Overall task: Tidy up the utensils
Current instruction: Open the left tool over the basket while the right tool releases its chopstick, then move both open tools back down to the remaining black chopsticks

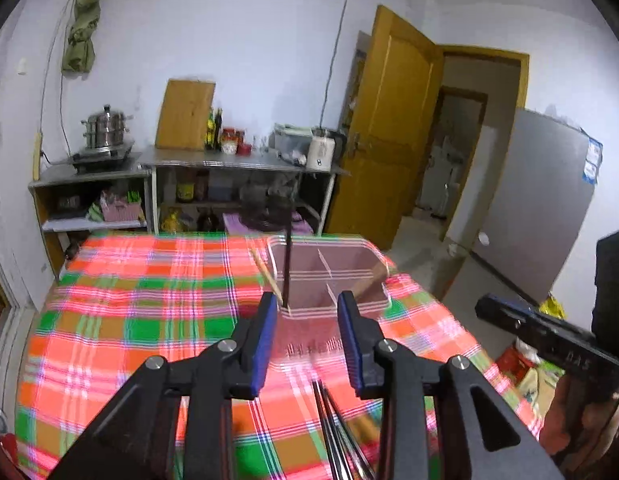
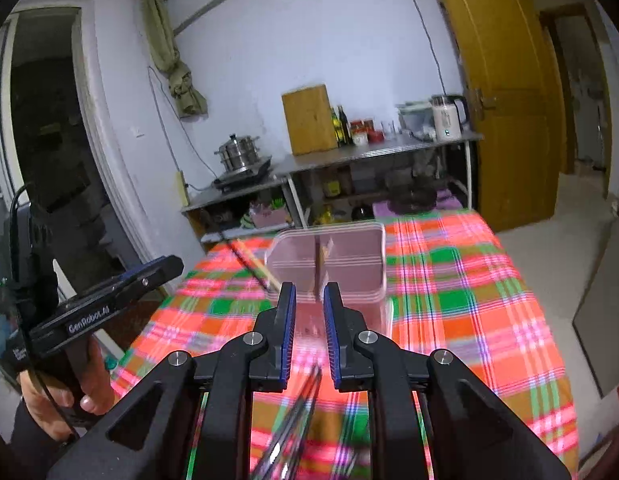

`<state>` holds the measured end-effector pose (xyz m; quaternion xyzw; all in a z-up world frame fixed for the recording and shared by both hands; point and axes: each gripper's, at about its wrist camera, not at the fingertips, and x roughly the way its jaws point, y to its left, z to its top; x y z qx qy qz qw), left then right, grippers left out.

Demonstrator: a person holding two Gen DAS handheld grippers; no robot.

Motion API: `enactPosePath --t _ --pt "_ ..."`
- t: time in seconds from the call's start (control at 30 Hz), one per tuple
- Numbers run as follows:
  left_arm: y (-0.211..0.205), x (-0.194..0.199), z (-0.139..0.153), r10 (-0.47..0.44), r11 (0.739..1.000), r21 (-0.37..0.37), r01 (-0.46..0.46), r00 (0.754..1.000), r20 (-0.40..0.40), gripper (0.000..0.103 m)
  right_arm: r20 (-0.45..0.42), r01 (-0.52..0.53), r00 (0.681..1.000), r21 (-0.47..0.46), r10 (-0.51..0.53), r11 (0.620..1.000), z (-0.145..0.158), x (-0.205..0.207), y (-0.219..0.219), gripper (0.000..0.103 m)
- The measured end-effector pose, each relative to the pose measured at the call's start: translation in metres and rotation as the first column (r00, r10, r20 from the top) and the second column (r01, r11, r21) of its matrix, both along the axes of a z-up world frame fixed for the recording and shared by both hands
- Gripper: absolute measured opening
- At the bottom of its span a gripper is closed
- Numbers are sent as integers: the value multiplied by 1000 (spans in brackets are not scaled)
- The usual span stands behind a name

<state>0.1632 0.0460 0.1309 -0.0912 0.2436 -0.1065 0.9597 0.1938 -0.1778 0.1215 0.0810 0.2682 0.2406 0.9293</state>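
Observation:
A clear pink utensil holder (image 1: 329, 276) with dividers stands on the plaid table; it also shows in the right wrist view (image 2: 349, 264). A dark chopstick (image 1: 287, 264) and a pale wooden one (image 1: 265, 272) lean in its left compartment, and a wooden handle (image 1: 369, 280) leans at its right. My left gripper (image 1: 307, 304) is open and empty, just in front of the holder. My right gripper (image 2: 309, 300) is open with a narrow gap and empty, close to the holder. Several metal utensils (image 1: 337, 432) lie on the cloth under the grippers, also in the right wrist view (image 2: 297, 428).
The plaid tablecloth (image 1: 129, 320) covers the table. Steel shelves (image 1: 245, 160) with a pot, cutting board, bottles and a kettle stand behind the table. A yellow door (image 1: 389, 128) is open at the right. The other gripper's body (image 2: 109, 296) shows at the left.

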Motion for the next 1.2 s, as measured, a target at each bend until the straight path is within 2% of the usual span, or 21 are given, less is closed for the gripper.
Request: enactPosePath --t 0.27,0.43,0.87,1.2 --pt "-7 -20 -67 -28 1000 -17 26 990 -142 33 -126 -1 992 -55 -6 998 -57 -22 -8 15" --pt "-13 -23 -95 -39 999 -14 37 977 -208 33 -194 -11 981 -63 -2 998 -87 -22 -10 15" --pt "-36 -15 -127 -72 996 21 82 949 -308 33 -291 -11 956 -105 -20 994 -131 -10 -8 15" --pt "-48 2 -149 -40 993 88 80 922 -384 33 -321 -16 947 -137 -29 990 -148 1 -1 15"
